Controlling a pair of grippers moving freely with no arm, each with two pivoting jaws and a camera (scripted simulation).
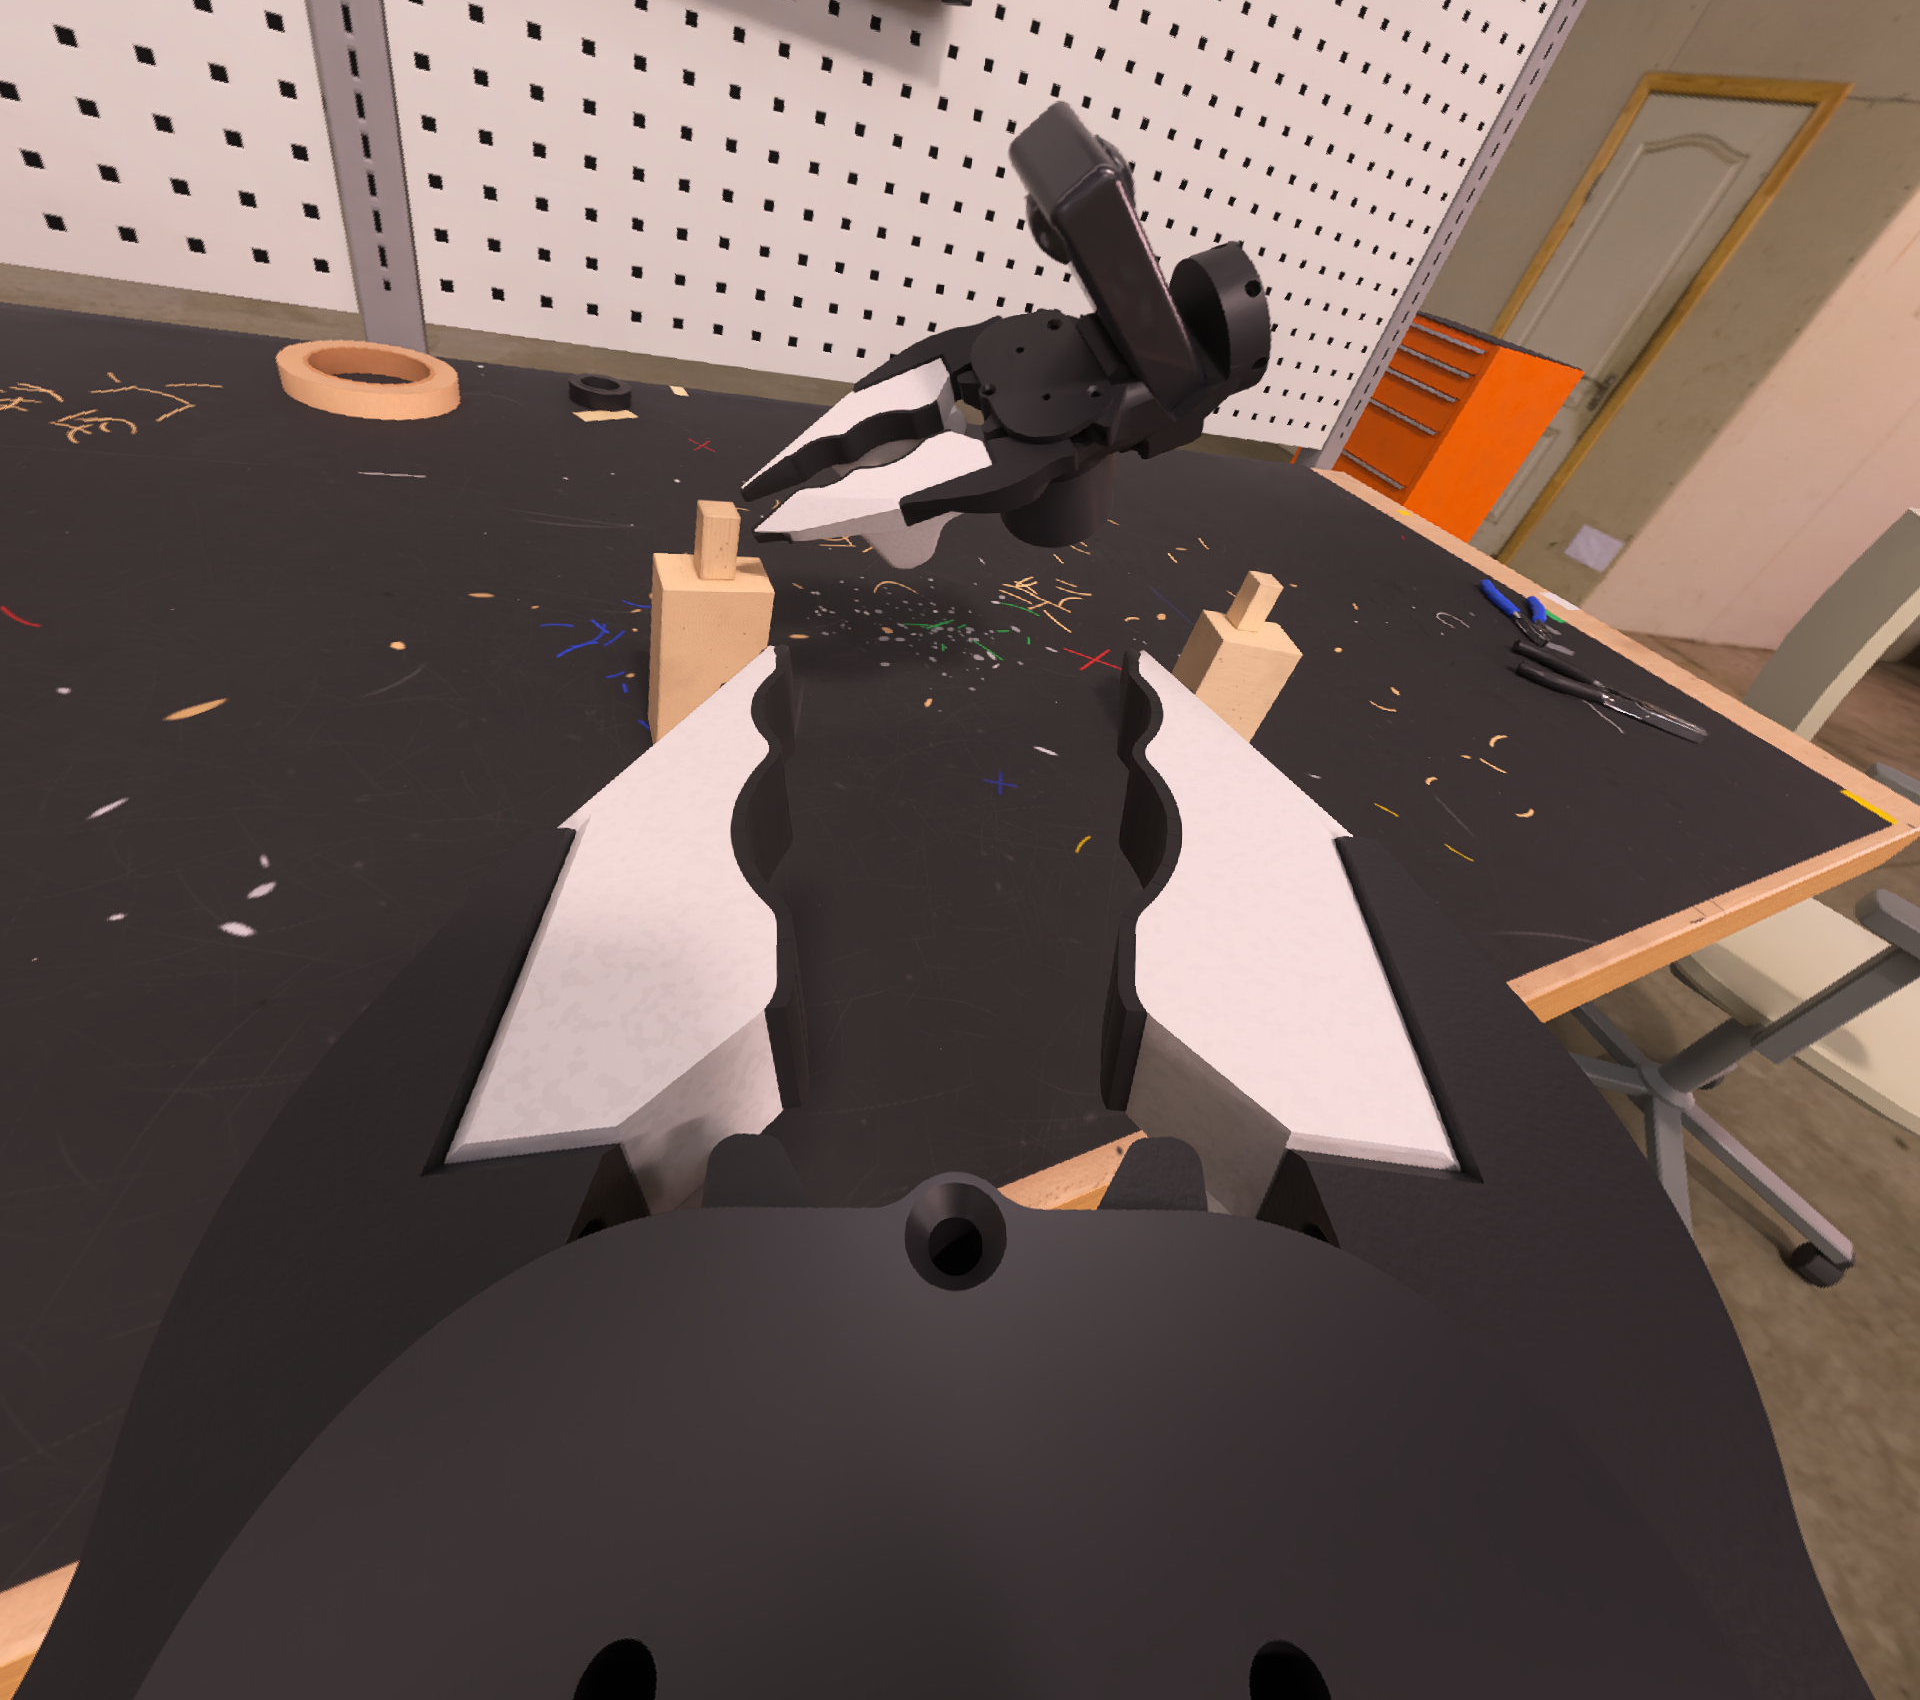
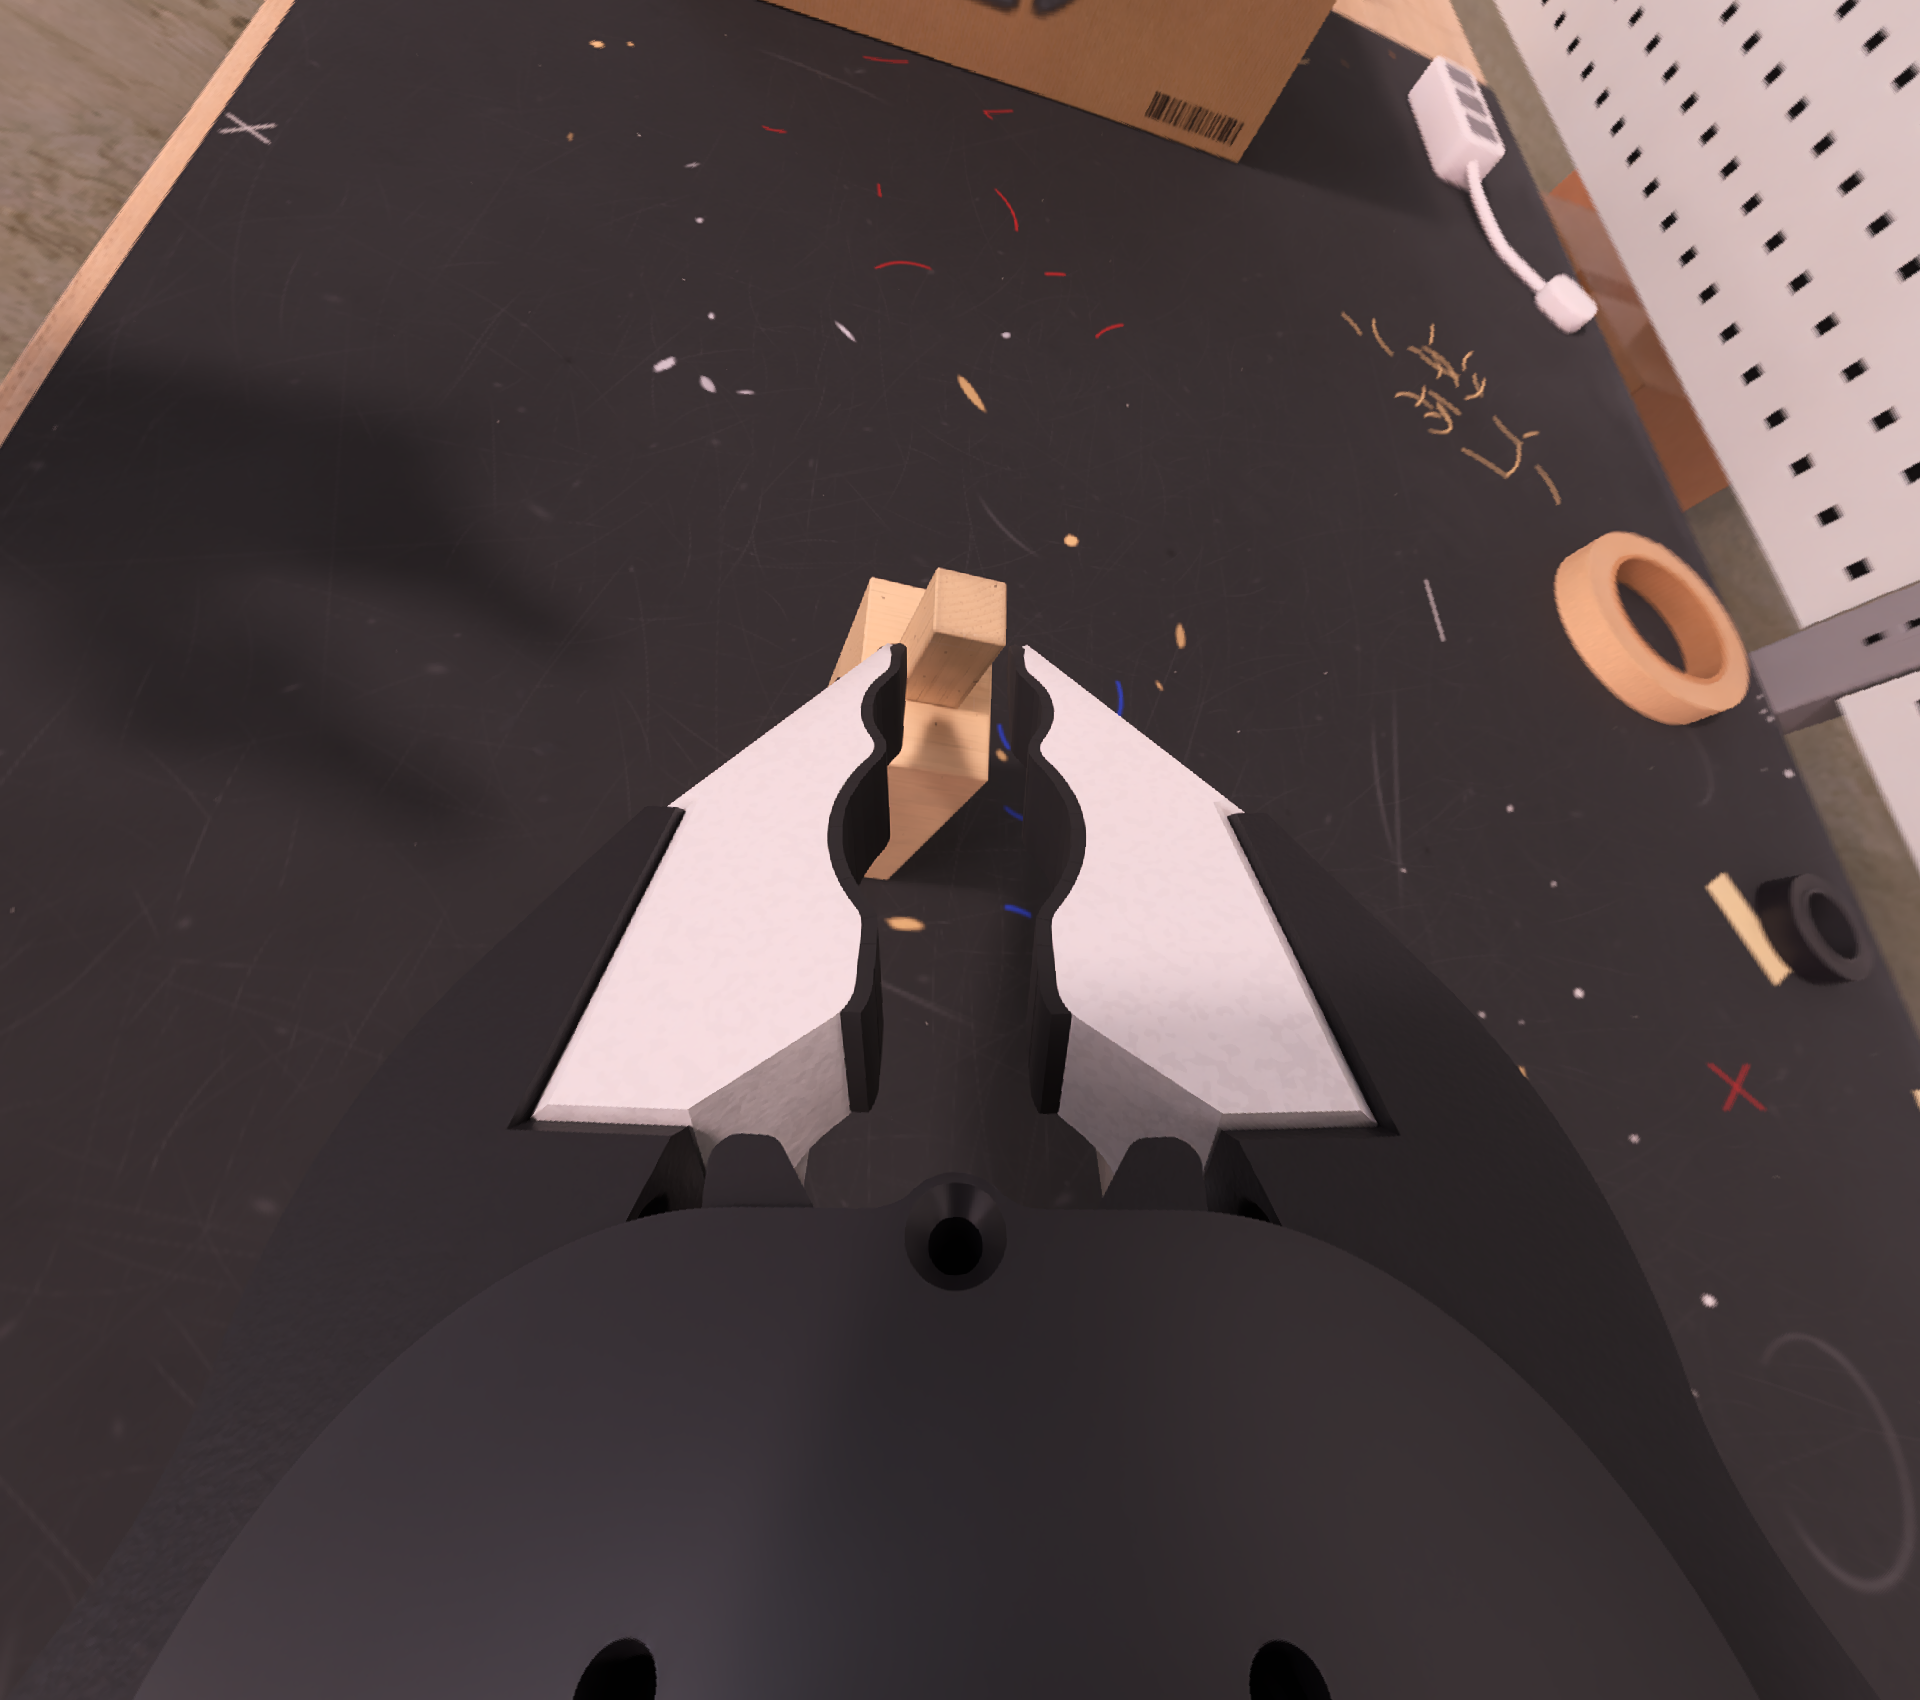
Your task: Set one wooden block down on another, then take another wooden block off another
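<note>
**Risk notice: small block perched on tall block, right gripper at close quarters**

Current state. Two stacks stand on the dark, chip-strewn workbench top [image 1: 312, 819]. In the left wrist view, the tall pale wooden block [image 1: 707, 642] at 11 o'clock carries a small pale wooden block [image 1: 717, 538] upright on its top face. A second tall wooden block [image 1: 1242, 663] at 1 o'clock carries a second small wooden block [image 1: 1259, 596].

Gripper state. The left gripper [image 1: 956, 674] is wide open and holds nothing; both stacks lie beyond its fingertips. The right gripper [image 2: 956, 663] has its jaws narrowly parted on either side of the small block. Whether the pads grip or merely flank the block cannot be told from these views.

Hazards, as judged:
1. If the right gripper backs away while a pad touches the small block, the block could be dragged off or tipped. It stands on a narrow end and sits toward one side of the top face.
2. A sideways push on the small block may also rock the tall block beneath it.
3. If the left gripper advances toward 12 o'clock, its fingers pass close inside both stacks and may clip either one.
4. The beige tape ring [image 1: 366, 377] at 10 o'clock lies well apart and poses no hazard.
</note>
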